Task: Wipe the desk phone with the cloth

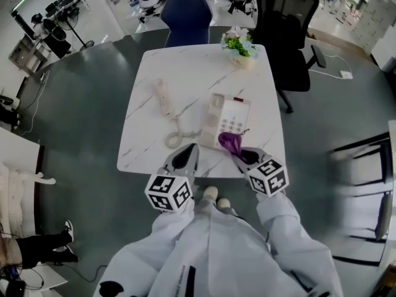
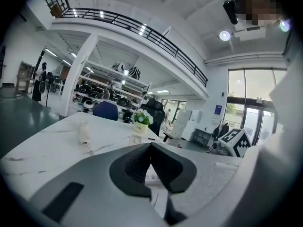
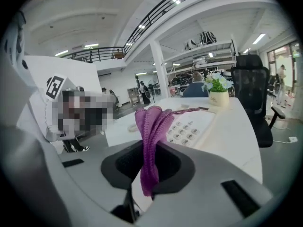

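Right claw (image 1: 242,155) holds cloth (image 1: 230,142) over the phone (image 1: 226,116).

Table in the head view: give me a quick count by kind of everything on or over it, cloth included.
Phone base: 1
Handset, off the base: 1
Coiled cord: 1
Flower pot: 1
Purple cloth, gripped in the right tongs: 1
Total: 5

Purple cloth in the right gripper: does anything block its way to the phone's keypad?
Nothing visible does. The cloth, clamped in the right gripper, hangs right at the desk phone; the handset lies well left.
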Demonstrator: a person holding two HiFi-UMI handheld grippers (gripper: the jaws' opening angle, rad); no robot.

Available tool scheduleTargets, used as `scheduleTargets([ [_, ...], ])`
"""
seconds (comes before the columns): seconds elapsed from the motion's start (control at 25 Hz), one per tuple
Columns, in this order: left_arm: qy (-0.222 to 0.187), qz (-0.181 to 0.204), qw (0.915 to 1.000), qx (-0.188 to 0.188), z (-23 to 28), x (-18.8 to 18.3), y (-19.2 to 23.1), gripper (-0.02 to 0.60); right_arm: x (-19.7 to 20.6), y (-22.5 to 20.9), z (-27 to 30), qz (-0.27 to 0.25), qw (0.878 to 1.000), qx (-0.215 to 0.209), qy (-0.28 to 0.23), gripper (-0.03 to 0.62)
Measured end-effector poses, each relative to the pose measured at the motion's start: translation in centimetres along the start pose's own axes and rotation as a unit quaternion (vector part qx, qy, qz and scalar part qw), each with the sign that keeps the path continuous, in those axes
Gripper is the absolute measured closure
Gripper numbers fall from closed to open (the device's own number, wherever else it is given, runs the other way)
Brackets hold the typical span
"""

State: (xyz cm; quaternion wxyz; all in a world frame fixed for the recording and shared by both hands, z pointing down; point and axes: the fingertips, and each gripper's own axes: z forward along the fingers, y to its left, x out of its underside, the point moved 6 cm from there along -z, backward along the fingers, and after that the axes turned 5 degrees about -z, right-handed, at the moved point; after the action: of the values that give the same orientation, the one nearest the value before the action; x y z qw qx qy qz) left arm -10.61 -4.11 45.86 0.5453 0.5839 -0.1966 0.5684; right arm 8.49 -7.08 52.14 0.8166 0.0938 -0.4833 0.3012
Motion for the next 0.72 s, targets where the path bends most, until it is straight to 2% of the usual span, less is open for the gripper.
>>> scheduleTargets([
  [0.28,-0.008,0.005,1.0000,0.000,0.6,-1.2,0.2,0.584,-2.8,-1.4,-1.5,0.033,0.995,0.030,-0.093,0.553],
  [0.72,0.009,0.007,0.9994,0.033,3.9,-3.1,2.8,0.584,-6.0,-4.0,-0.1,0.073,0.984,0.079,-0.140,0.553],
])
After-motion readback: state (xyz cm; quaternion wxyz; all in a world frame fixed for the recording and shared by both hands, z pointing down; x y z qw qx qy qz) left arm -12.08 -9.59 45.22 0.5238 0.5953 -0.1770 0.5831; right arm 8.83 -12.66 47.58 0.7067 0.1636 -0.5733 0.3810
